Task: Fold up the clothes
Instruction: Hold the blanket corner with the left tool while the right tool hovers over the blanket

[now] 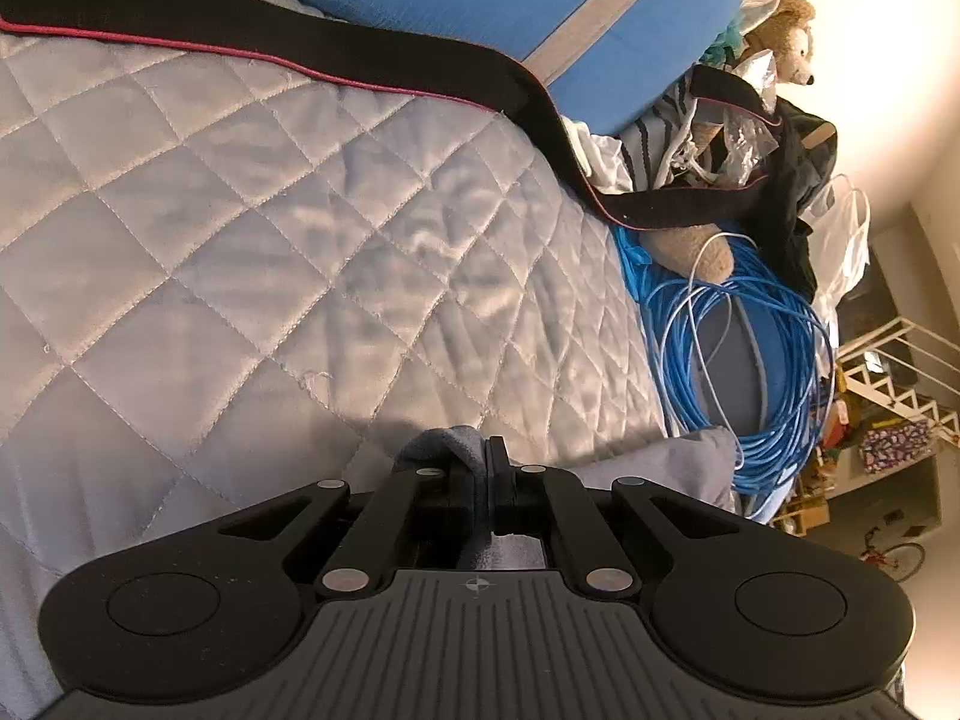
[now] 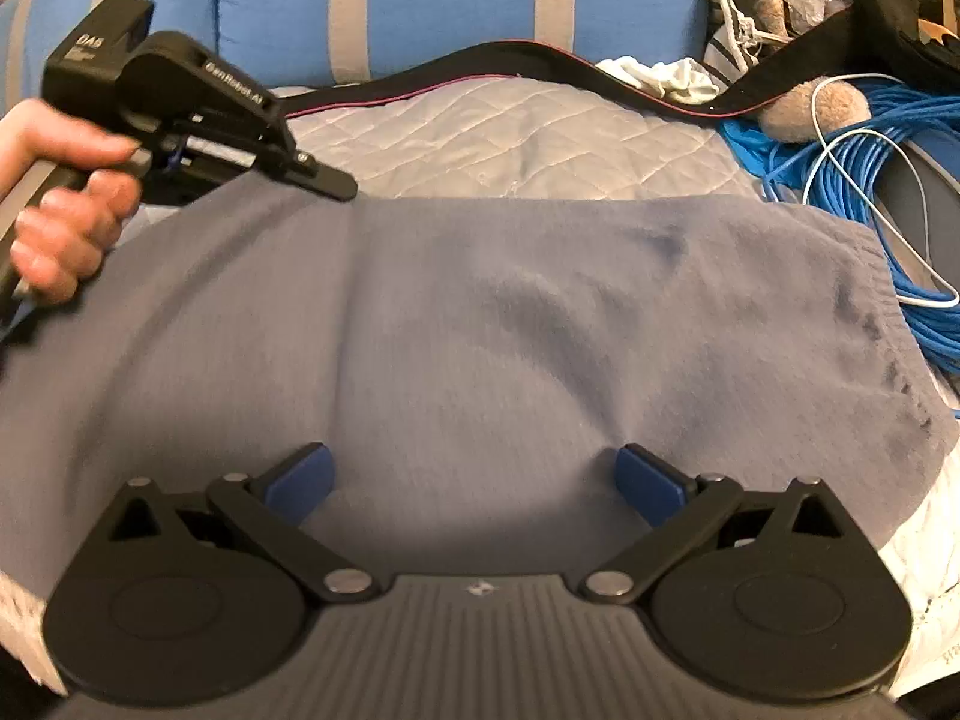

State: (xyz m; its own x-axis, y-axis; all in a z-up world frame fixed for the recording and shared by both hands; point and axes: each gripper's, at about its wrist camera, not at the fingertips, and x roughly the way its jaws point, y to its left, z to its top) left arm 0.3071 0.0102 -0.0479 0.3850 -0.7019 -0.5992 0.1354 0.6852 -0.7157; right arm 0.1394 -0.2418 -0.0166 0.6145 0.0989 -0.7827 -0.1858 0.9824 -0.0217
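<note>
The grey-blue fleece garment lies flat on the quilted silver-grey bedspread, its far left edge clamped in the left gripper, while the right gripper hovers above it, 2 blue-padded fingers spread wide.

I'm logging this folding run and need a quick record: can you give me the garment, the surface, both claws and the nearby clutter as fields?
garment: grey-blue garment, spread flat
surface: quilted grey bedcover
left claw: shut on the garment's far edge
right claw: open, over the garment, holding nothing
clutter: blue cable coil, black strap, teddy bear
</note>
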